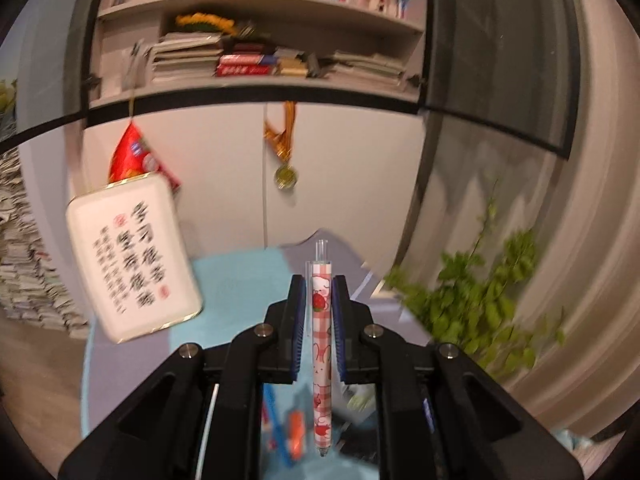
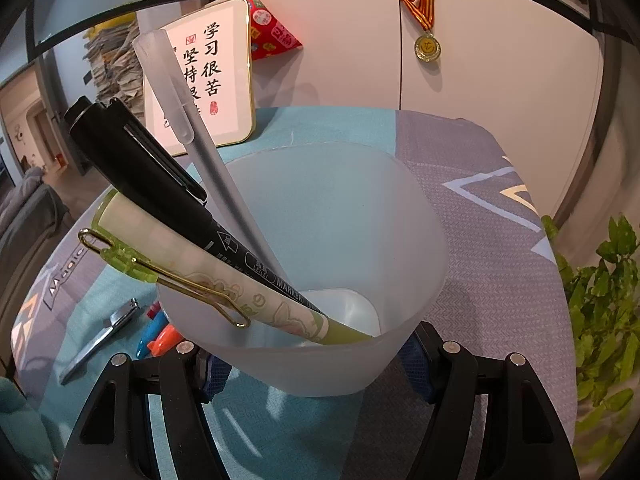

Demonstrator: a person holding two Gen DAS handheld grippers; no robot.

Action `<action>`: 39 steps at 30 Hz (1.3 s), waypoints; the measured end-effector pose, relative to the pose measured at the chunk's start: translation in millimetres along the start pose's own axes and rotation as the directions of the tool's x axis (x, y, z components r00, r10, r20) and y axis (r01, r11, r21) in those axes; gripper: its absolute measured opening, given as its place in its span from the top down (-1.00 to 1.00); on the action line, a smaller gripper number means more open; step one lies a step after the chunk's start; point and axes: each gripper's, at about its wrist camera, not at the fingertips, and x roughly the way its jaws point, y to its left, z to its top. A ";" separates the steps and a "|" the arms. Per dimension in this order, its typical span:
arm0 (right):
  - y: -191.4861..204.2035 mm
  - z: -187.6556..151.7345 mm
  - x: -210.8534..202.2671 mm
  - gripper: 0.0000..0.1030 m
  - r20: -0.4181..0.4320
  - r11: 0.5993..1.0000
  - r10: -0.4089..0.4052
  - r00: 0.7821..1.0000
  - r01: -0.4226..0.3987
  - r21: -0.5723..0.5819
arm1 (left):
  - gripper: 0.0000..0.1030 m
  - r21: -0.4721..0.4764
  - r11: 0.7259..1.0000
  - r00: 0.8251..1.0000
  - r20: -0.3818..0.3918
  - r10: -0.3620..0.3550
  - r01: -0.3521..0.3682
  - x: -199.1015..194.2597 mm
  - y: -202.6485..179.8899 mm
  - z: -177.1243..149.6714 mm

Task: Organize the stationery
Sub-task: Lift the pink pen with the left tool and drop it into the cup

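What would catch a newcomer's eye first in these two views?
In the left wrist view, the left gripper is shut on a pink checked cartoon pen, centre frame. In the right wrist view, the right gripper clasps a translucent cup holding a black marker, a grey pen and a green clip pen.

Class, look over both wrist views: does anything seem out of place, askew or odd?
Little stands out. The calligraphy plaque leans against the cabinet, and several loose pens lie on the table beside the cup, not yet sorted in.
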 end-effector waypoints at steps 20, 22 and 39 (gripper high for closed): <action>-0.6 0.6 -0.5 -0.39 -0.007 1.000 -0.003 1.000 0.003 0.001 | 0.78 -0.125 0.990 0.998 0.013 -0.064 0.065 71.7 -4.3 -21.0; -0.3 0.6 -0.4 -0.39 -0.007 1.000 -0.003 1.000 0.003 0.001 | 0.78 -0.123 0.990 0.997 0.003 -0.071 0.071 71.7 -3.0 -28.9; -0.8 0.2 -0.4 -0.39 -0.014 1.000 0.002 1.000 -0.002 0.005 | 0.42 -0.096 0.982 0.969 -0.175 -0.175 0.160 49.9 5.1 -77.1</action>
